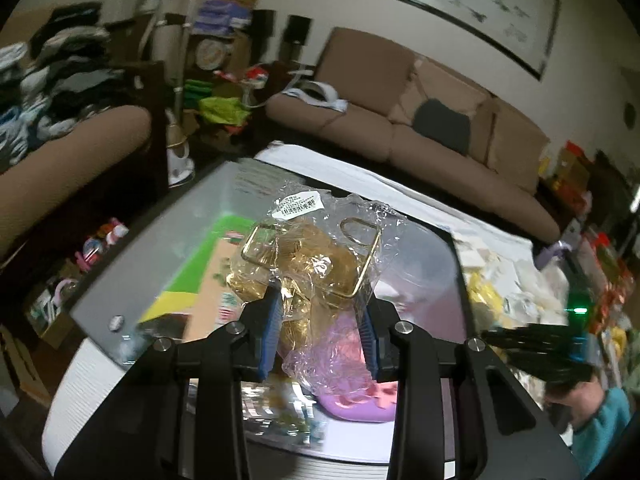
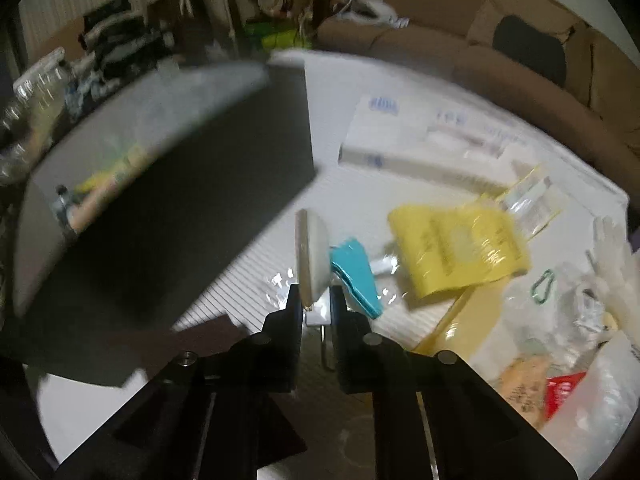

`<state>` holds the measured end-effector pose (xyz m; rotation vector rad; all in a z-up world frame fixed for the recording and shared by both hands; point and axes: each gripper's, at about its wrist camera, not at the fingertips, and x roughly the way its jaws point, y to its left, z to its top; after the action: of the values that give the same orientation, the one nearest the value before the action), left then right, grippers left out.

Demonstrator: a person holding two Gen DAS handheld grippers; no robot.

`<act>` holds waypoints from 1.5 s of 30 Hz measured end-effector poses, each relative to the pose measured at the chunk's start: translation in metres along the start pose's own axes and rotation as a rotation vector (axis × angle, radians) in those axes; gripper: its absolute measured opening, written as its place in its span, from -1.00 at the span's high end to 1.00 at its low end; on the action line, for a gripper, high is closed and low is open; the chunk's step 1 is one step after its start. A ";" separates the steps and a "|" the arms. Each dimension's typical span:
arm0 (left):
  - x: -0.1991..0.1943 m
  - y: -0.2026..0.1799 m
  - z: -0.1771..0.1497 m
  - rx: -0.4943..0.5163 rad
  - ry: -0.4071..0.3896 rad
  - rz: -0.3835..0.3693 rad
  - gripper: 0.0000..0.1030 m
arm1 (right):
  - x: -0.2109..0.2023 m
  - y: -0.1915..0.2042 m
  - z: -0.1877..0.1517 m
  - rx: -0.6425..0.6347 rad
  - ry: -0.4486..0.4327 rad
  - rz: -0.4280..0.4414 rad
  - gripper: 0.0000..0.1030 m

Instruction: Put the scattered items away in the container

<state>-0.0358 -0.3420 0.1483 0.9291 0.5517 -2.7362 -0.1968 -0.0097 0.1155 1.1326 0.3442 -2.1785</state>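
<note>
The container [image 1: 96, 300], a grey open-topped box, stands on the white ribbed desk [image 1: 76, 392] in the left wrist view, with a green and yellow packet [image 1: 188, 268] and a pink item [image 1: 424, 300] lying inside it. Above its opening the left hand-held gripper [image 1: 320, 336] holds a crinkled clear bag of gold-coloured pieces [image 1: 316, 264], its blue pads [image 1: 270, 340] pressed against the bag's sides, partly closed around it. A white barcode label [image 1: 298, 204] sits on the bag's upper end. At the right edge another black gripper [image 1: 548, 352] shows, held by a person's hand beside a teal sleeve [image 1: 604, 420]. A brown sofa [image 1: 400, 120] stands behind the desk.

In the right wrist view the container [image 2: 188, 216] is blurred and fills the left side, its dark outer wall facing the camera. The right hand-held gripper [image 2: 316, 300] is nearly closed, pinching the lower edge of a thin pale disc-like item [image 2: 312, 252] that stands up between its fingers. Just beside it on the desk [image 2: 256, 272] lies a teal packet [image 2: 356, 276], then a yellow bag [image 2: 456, 248]. Further right lie a green carabiner [image 2: 542, 282], clear plastic bags [image 2: 580, 304] and a red packet [image 2: 564, 392].
</note>
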 end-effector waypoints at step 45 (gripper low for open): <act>0.111 0.007 0.019 -0.014 0.233 0.071 0.17 | -0.049 0.109 0.116 0.001 -0.044 0.171 0.05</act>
<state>-0.1311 -0.3632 0.0912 1.2481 0.5641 -2.5745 -0.1788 -0.1284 0.2304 1.0720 0.2185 -2.0499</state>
